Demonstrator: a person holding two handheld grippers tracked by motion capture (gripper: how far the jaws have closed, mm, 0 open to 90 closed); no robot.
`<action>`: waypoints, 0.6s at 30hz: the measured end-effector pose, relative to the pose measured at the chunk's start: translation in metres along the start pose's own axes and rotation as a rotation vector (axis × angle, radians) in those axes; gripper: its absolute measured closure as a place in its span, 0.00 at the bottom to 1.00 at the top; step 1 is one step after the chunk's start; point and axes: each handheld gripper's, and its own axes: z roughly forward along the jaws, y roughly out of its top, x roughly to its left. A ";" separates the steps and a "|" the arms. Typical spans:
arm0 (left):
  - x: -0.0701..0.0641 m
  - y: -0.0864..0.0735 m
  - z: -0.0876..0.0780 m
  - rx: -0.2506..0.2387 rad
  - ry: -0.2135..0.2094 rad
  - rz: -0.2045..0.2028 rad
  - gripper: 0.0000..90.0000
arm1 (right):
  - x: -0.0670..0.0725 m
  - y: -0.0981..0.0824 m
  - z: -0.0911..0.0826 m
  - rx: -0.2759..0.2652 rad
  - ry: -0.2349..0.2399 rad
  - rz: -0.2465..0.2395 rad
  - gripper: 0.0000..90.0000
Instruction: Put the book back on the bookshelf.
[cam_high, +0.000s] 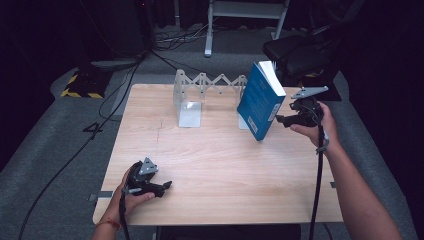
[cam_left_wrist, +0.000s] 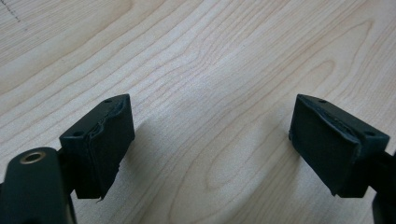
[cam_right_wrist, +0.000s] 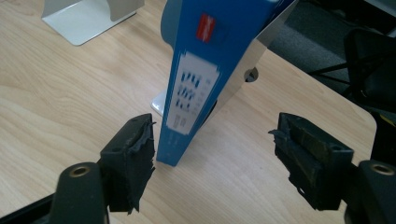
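Note:
A blue book (cam_high: 260, 100) stands tilted on the wooden table (cam_high: 215, 170), its top leaning right against a white metal bookend plate (cam_right_wrist: 254, 56). My right gripper (cam_high: 280, 120) hovers just right of the book, pointing at its spine. In the right gripper view the spine (cam_right_wrist: 196, 84) rises ahead of the gripper (cam_right_wrist: 215, 126). The jaws are open, the book's lower corner lies close to the left pad, and neither pad presses on it. My left gripper (cam_high: 165, 187) rests low at the table's front left, open over bare wood (cam_left_wrist: 210, 121).
A white accordion book rack (cam_high: 210, 82) stands at the table's back, with a second end plate (cam_high: 189, 112) to the left of the book. A black office chair (cam_high: 300, 50) sits behind the table's right corner. Cables and a yellow-striped stand base (cam_high: 82, 85) lie on the floor at left.

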 end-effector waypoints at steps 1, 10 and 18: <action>0.000 0.000 0.000 0.000 0.000 0.000 0.16 | 0.000 -0.004 0.000 0.000 0.001 -0.004 0.32; 0.000 0.000 0.000 0.000 0.000 0.001 0.16 | -0.001 -0.040 0.000 0.004 0.018 -0.017 0.32; 0.000 0.000 0.000 0.000 0.001 -0.003 0.16 | 0.003 -0.067 -0.005 -0.016 0.018 -0.053 0.32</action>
